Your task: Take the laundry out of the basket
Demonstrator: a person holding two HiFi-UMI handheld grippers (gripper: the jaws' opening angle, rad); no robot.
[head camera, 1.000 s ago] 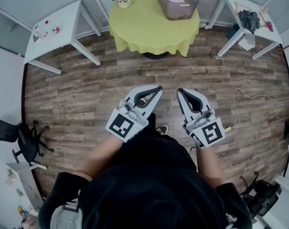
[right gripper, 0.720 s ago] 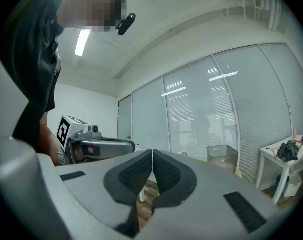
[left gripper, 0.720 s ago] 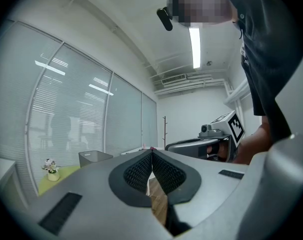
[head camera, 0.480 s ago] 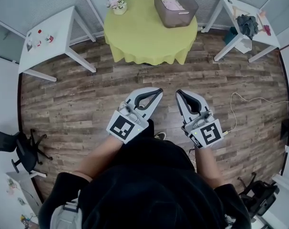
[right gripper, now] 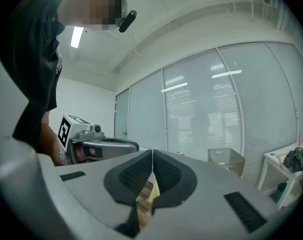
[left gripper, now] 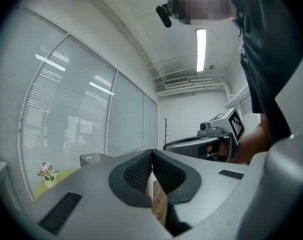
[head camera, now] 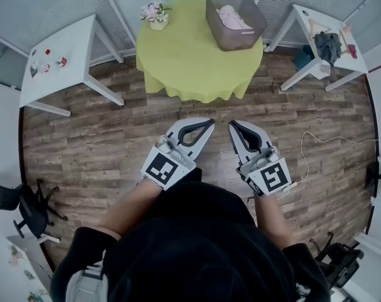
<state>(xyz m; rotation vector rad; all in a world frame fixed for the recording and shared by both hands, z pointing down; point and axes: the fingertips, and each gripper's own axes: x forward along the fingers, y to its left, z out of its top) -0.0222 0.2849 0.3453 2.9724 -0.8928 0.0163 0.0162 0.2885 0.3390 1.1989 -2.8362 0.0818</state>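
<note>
You hold both grippers low in front of your body, side by side above the wood floor (head camera: 102,137), with their tips pointing toward the round table (head camera: 190,68). They are near each other but not touching.

Your left gripper (head camera: 209,122) is clenched, its ridged pads pressed flat together with nothing between them. Your right gripper (head camera: 232,124) is clenched the same way and is just as empty.

The basket (head camera: 239,40) stands well apart from both grippers, on the far right part of the table's yellow-green cloth, close to the edge. It is a grey, see-through tub standing upright. The laundry (head camera: 232,19), a pale pink bundle, lies inside it, below the rim.

A small pot of flowers (head camera: 154,14) sits at the far left of the same table. A white side table (head camera: 65,55) stands to the left with a few small red things on it. Another white table (head camera: 310,24) stands to the right and carries a dark crumpled cloth (head camera: 329,44). A black office chair (head camera: 24,203) stands at the left edge of the floor, and a thin cable (head camera: 329,137) trails across the boards on your right.
</note>
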